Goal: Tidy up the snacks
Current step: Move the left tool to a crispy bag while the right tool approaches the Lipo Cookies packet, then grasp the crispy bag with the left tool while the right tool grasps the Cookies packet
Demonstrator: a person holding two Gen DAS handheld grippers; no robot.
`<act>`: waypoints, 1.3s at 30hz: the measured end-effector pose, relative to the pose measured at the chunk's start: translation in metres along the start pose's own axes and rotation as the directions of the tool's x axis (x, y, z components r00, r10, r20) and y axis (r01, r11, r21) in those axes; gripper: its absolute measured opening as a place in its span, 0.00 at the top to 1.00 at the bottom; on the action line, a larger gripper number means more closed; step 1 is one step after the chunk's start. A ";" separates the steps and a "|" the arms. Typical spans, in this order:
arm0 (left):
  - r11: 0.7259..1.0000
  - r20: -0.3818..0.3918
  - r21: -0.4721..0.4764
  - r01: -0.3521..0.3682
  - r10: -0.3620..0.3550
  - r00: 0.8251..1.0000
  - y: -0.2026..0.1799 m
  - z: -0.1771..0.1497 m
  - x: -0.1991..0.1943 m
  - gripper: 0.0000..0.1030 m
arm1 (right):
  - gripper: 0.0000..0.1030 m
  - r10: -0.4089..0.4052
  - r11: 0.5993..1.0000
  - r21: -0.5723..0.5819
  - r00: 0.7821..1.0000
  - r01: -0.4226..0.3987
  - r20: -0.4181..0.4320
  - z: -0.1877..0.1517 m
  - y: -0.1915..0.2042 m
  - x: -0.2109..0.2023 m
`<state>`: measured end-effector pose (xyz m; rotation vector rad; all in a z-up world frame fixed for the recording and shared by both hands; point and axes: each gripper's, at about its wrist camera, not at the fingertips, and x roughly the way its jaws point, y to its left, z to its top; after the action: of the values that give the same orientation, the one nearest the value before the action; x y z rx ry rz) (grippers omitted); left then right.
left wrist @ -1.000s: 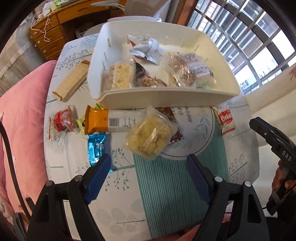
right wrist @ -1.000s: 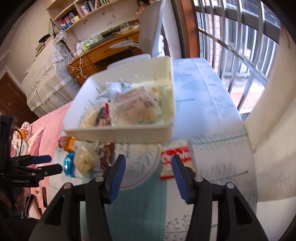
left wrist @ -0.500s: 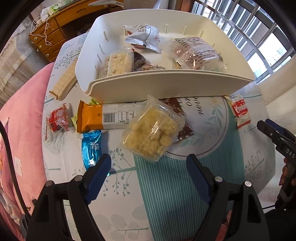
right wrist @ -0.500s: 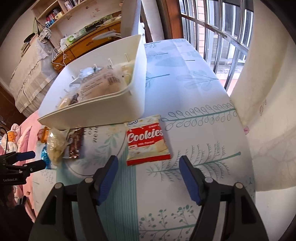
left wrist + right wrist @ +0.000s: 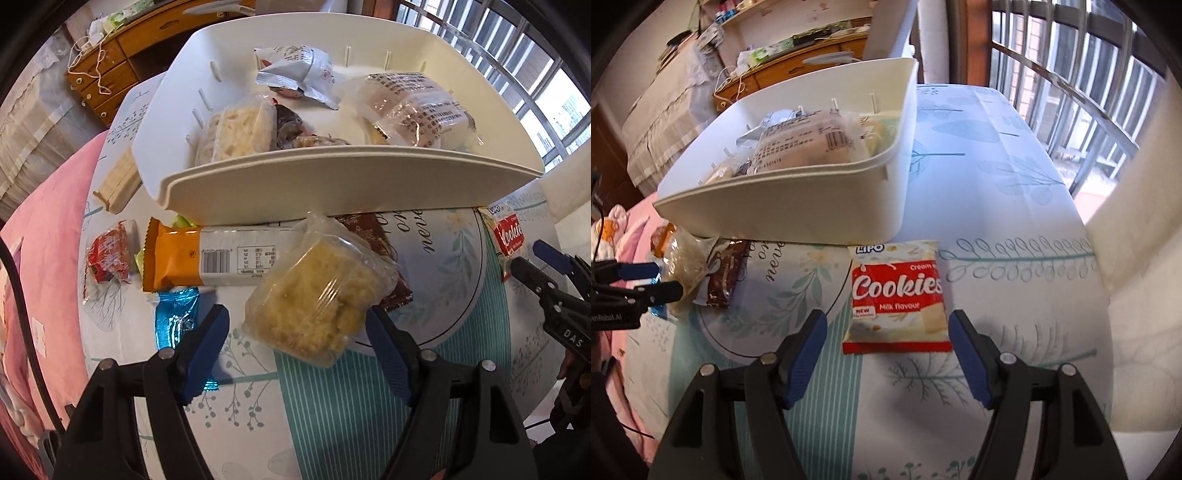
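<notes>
Jaws on both grippers stand apart, each pair straddling a snack without pressing on it. The left gripper has just been narrowing its jaws, and the clear bag of yellow puffed snack lies between the blue fingertips, its near corner reaching down into the gap; the bag sits tilted on a brown wrapper, which probably is why the gripper comes at it steeply from above. The right gripper has just been widening its jaws, and the red cookies packet lies flat on the desk just ahead of the tips, its lower edge level with them, so the opening looks set to match the packet's width. Beyond both jaws, the white bin already holds several wrapped snacks, and its near wall almost touches the far ends of the bag and the packet; a short lift over that wall seems to be the plan. Left of the left jaws wait an orange bar, a blue foil wrapper, a small red sweet and a pale wafer pack.
</notes>
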<state>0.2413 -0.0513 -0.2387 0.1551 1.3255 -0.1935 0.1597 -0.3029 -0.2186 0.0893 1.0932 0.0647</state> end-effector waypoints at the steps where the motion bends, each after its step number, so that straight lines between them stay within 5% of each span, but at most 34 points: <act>1: 1.000 0.001 0.010 -0.003 0.003 1.000 -0.001 0.001 0.001 0.27 | 0.33 -0.004 1.000 -0.007 1.000 0.004 0.000 0.001 0.001 0.003; 13: 0.998 -0.001 0.057 -0.016 0.016 1.000 -0.017 0.005 0.010 0.40 | 0.33 -0.039 0.999 -0.032 0.999 0.039 -0.001 0.004 0.001 0.017; 23: 1.000 0.003 -0.013 0.004 -0.004 1.000 -0.012 0.004 0.005 0.53 | 0.41 -0.026 0.998 -0.052 0.999 0.025 -0.025 0.005 0.002 0.026; 39: 0.994 0.016 -0.090 0.055 -0.053 0.998 -0.003 -0.018 -0.008 0.57 | 0.53 0.041 0.999 -0.028 0.997 -0.043 -0.068 -0.001 0.005 0.015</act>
<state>0.2220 -0.0498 -0.2349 0.0417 1.3235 -0.1798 0.1661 -0.2968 -0.2321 0.0843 1.1574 0.1224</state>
